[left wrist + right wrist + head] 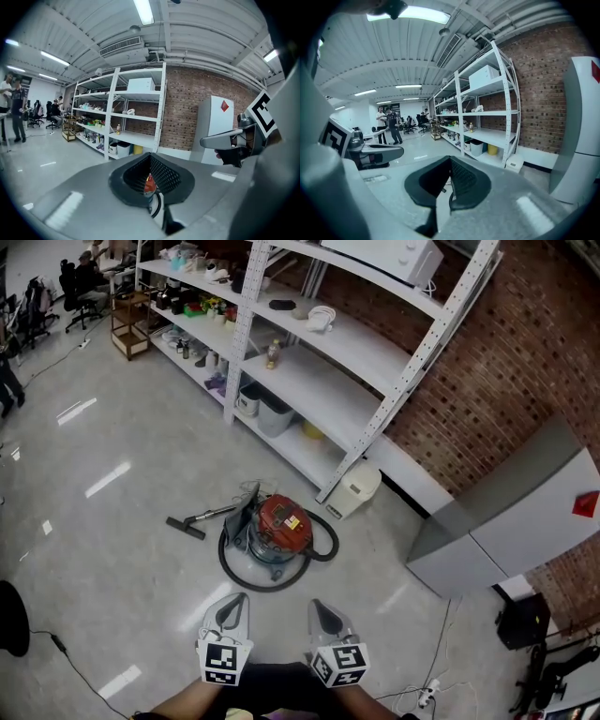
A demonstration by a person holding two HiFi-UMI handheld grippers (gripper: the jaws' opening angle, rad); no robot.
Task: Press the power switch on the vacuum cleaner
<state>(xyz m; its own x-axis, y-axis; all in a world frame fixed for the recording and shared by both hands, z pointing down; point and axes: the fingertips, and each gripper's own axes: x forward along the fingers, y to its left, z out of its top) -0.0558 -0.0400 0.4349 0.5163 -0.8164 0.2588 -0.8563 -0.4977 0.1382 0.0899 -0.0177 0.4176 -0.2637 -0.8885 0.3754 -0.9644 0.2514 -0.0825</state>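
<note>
Presently: vacuum cleaner [281, 529], a red-topped canister, stands on the grey floor [112, 549] beyond both grippers. Its black hose [267, 589] is looped around it, and the nozzle [186, 526] lies to its left. Left gripper [232, 607] and right gripper [323, 613] are side by side at the near edge, well apart from the canister. Fingers of each are closed together with nothing between them. White shelving rack [328, 371] stands at the far side against a brick wall [487, 362]. Grey cabinet [525, 512] at right.

Bright ceiling strip lights [144, 11] glare off the glossy floor [103, 479]; fisheye edges darken, perhaps slightly soft
</note>
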